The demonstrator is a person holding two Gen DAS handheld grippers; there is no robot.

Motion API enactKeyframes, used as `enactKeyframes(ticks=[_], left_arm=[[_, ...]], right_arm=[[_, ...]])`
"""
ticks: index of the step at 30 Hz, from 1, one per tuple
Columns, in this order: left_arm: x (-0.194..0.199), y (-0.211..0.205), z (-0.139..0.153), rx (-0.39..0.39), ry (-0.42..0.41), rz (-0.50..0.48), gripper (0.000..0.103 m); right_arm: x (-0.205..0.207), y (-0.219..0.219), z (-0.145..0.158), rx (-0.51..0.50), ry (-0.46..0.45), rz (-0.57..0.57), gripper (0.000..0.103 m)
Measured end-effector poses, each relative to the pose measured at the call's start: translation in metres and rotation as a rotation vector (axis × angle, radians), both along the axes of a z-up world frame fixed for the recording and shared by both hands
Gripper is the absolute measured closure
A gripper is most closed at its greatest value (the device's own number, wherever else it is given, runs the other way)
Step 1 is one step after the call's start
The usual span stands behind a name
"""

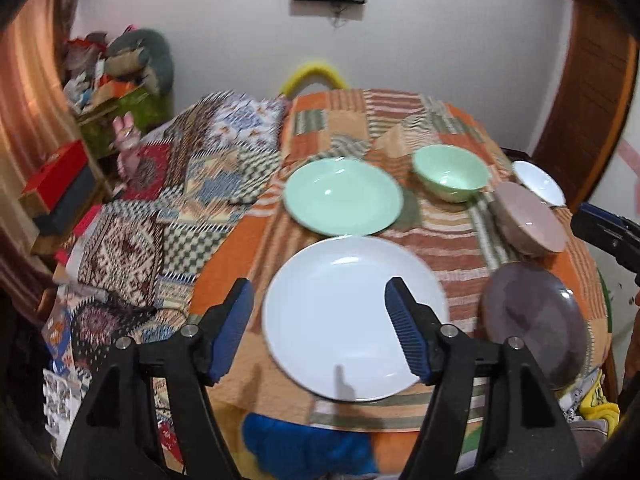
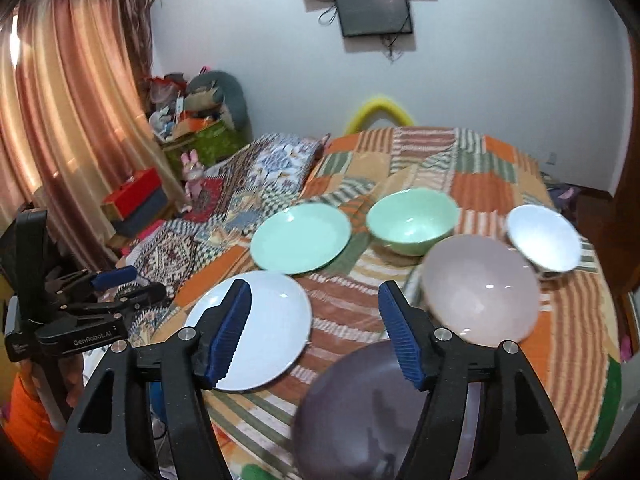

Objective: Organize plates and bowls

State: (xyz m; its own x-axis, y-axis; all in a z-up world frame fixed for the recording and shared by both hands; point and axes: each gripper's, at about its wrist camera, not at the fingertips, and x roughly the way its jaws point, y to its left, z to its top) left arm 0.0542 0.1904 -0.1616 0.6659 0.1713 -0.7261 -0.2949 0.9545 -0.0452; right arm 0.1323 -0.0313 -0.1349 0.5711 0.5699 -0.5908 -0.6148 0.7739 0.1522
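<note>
On a patchwork cloth lie a white plate, a green plate, a green bowl, a pink bowl, a white bowl and a purple plate. My left gripper hangs open above the white plate and holds nothing. My right gripper is open and empty too, above the cloth between the white plate and the pink bowl. The purple plate lies just below it. Both bowls at the right, pink and white, lean on their sides.
The table's round edge curves down at the right. A patterned blanket covers the surface to the left. Boxes and piled clutter stand by the curtain. A yellow chair back rises behind the table.
</note>
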Motion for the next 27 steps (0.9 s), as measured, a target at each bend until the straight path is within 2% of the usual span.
enactKeyframes(ticks=[8, 14, 18, 27], left_arm=[[0.004, 0.039, -0.039, -0.061, 0.068, 0.058, 0.035], [0.014, 0.063, -0.069, -0.143, 0.114, 0.086, 0.035], [0.02, 0.073, -0.085, -0.171, 0.142, 0.1, 0.035], [0.03, 0.078, -0.113, -0.213, 0.189, 0.075, 0.035]], right_arm=[[0.017, 0.04, -0.034, -0.072, 0.089, 0.045, 0.041], [0.032, 0.061, -0.058, -0.126, 0.151, 0.071, 0.041], [0.04, 0.071, -0.072, -0.175, 0.173, 0.079, 0.041], [0.061, 0.083, -0.1, -0.253, 0.294, 0.109, 0.041]])
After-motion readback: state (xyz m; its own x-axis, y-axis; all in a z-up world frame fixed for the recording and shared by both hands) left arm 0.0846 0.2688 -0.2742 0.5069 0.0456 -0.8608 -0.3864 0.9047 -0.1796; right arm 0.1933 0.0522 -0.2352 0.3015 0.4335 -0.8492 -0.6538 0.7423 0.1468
